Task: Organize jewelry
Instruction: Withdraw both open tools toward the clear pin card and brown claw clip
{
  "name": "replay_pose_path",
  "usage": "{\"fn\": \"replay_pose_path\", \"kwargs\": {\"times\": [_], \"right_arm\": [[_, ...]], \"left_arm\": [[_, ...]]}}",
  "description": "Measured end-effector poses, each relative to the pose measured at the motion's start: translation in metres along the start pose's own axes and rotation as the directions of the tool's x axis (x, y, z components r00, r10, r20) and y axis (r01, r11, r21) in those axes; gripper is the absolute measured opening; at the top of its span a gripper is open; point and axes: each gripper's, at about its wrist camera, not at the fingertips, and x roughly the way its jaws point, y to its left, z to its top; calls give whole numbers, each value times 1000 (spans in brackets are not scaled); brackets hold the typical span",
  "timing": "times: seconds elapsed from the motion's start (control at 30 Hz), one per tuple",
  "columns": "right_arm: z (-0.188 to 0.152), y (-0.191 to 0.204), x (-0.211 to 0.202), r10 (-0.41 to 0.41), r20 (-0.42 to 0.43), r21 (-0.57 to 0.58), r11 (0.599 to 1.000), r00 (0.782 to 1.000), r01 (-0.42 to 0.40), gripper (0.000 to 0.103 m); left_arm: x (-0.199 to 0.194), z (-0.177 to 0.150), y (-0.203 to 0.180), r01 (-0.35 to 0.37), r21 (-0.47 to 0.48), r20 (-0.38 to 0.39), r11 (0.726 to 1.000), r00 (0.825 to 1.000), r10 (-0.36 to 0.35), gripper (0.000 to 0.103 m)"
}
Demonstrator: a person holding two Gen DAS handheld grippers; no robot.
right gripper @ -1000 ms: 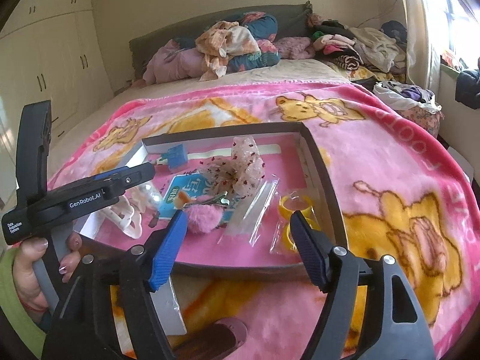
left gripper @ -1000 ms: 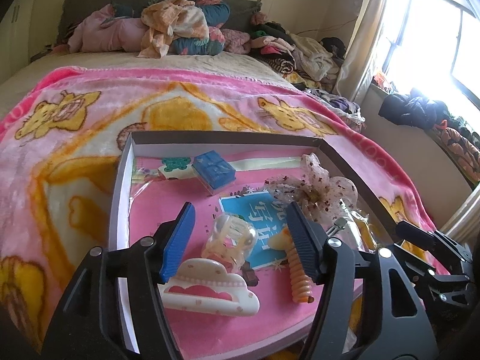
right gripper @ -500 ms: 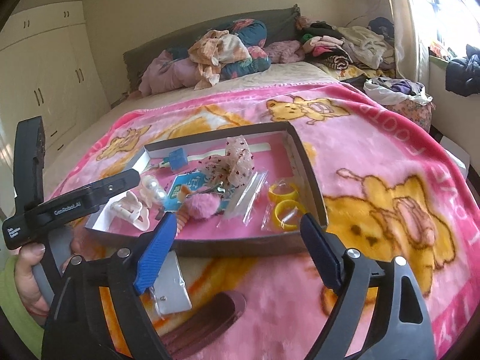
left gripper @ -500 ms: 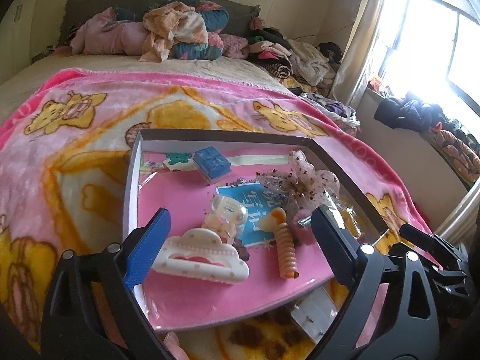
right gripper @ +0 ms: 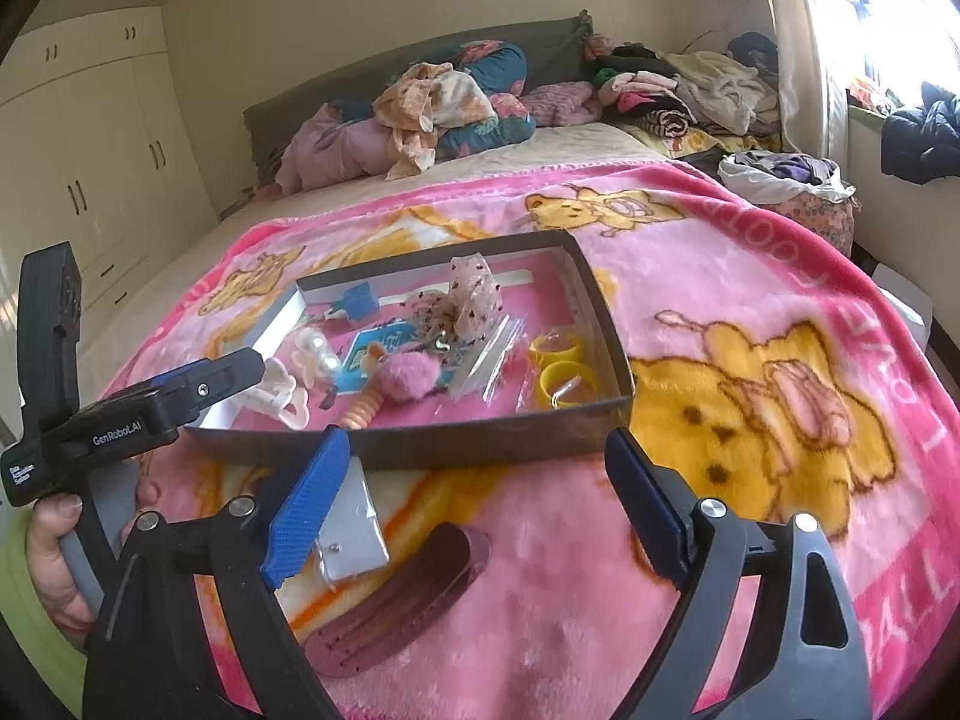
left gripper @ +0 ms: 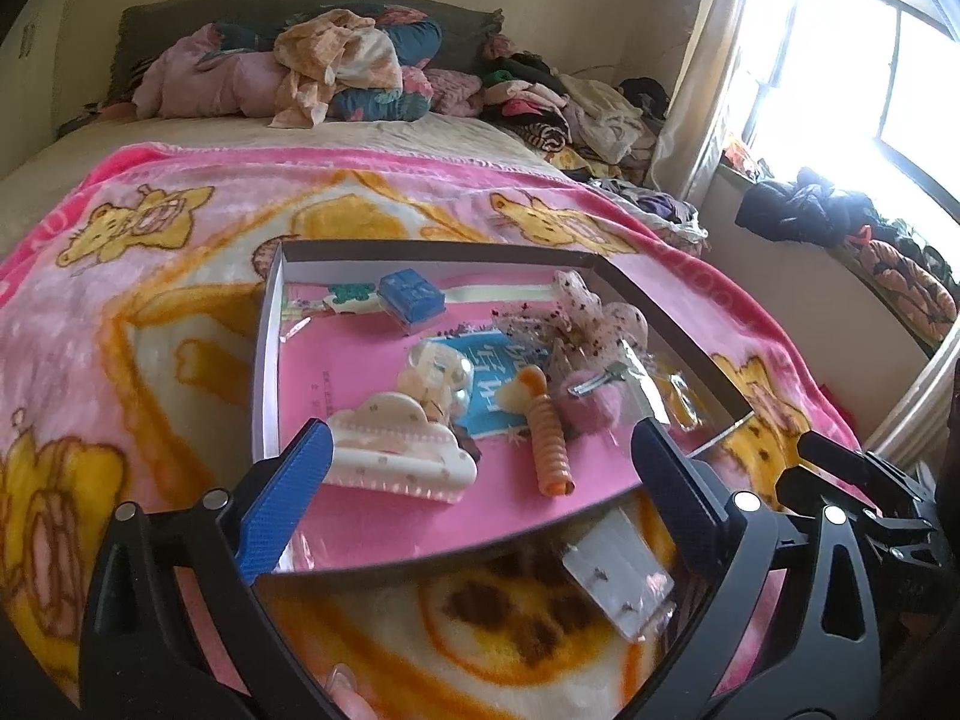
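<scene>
A shallow dark box [right gripper: 480,450] [left gripper: 267,372] with a pink floor lies on the pink blanket. It holds a white cloud hair claw [left gripper: 399,450], an orange spiral tie [left gripper: 552,444], a pink pompom clip [right gripper: 408,375], a sheer dotted bow [right gripper: 474,300], a blue block [left gripper: 411,294] and yellow rings [right gripper: 561,366]. My left gripper [left gripper: 480,498] is open and empty over the box's near edge. My right gripper [right gripper: 480,498] is open and empty just in front of the box.
A small clear bag of earrings [right gripper: 351,531] and a maroon hair clip [right gripper: 402,600] lie on the blanket [right gripper: 750,312] in front of the box. Piled clothes [right gripper: 438,102] sit at the bed's head. A window [left gripper: 870,54] and wall are on the right.
Both grippers have pulled back from the box toward me and opened wider. The box now sits farther off in both views, and the bag and maroon clip have come into view.
</scene>
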Motion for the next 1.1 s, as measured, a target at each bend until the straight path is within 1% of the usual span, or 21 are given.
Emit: {"fn": "replay_pose_path", "kwargs": {"times": [0.37, 0.7, 0.97, 1.1], "right_arm": [[-10, 3, -7, 0, -7, -9, 1000, 1000, 0, 84], [-25, 10, -10, 10, -33, -23, 1000, 999, -11, 84], [-39, 21, -4, 24, -74, -47, 999, 997, -27, 84], [-50, 28, 2, 38, -112, -49, 998, 993, -44, 84]], "left_arm": [[-9, -13, -4, 5, 18, -9, 1000, 1000, -5, 91], [-16, -25, -1, -3, 35, -21, 999, 1000, 4, 91], [-23, -33, 0, -10, 68, -29, 998, 1000, 12, 91], [-26, -38, -1, 6, 79, -40, 997, 999, -3, 91]]}}
